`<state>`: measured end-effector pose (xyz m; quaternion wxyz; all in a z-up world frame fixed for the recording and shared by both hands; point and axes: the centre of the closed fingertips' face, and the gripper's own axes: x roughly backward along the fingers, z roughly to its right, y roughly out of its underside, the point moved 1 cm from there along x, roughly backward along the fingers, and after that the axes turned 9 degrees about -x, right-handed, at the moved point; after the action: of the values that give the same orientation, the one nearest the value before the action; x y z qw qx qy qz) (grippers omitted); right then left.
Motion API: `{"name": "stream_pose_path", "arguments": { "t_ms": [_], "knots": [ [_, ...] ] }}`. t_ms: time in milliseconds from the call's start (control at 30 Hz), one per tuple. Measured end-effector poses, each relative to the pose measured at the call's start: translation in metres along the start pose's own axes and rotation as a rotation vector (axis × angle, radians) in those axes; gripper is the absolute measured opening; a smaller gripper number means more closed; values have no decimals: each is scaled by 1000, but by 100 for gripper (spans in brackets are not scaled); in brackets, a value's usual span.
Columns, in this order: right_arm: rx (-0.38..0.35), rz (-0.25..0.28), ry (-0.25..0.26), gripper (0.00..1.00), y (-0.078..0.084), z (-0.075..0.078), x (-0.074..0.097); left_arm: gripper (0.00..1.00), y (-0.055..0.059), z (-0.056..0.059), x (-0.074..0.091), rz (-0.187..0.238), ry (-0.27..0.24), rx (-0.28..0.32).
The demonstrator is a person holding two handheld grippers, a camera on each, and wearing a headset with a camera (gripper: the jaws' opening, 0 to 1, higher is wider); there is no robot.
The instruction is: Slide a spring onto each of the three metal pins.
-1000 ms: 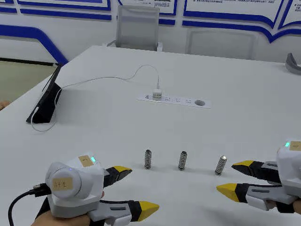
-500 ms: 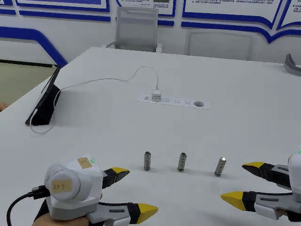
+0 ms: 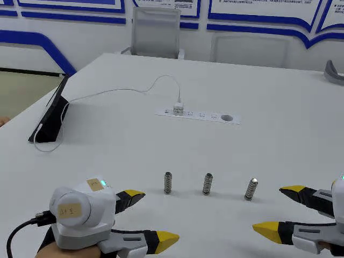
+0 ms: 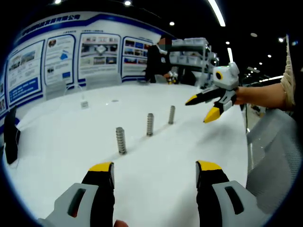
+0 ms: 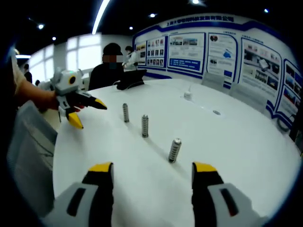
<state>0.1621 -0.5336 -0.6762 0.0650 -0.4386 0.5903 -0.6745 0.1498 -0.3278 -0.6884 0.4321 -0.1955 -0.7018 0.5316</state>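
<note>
Risk now lies mostly in a careless brush. We see three coiled steel springs already seated over three slim metal pins, which stand in a row towards the near edge of the white tabletop [image 3: 134,145], and nothing holds them. The left sprung pin [image 3: 168,183] and the middle sprung pin [image 3: 208,184] stand straight. The right sprung pin [image 3: 251,189] leans a little and shows a bright tip above its coil, so we judge it likeliest to topple if a jaw clips it. We cannot tell whether the pins are fixed to the tabletop.

The yellow-tipped left gripper [image 3: 153,215] hovers by the near-left part of the tabletop, jaws spread and empty. The yellow-tipped right gripper [image 3: 277,208] hovers near-right, likewise spread and empty, close beside the leaning pin.

Room is generous, with bare surface all round the row. The white power strip [image 3: 199,114], thin white cable [image 3: 118,92] and black tablet [image 3: 51,115] lie well apart, towards the far and left edges.
</note>
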Motion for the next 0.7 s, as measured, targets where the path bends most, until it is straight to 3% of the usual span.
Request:
{"name": "stream_pose_path", "arguments": {
  "t_ms": [700],
  "knots": [
    [7, 7, -13, 71, 0, -3, -3, 71, -1, -1, 2, -3, -11, 4]
  ]
}}
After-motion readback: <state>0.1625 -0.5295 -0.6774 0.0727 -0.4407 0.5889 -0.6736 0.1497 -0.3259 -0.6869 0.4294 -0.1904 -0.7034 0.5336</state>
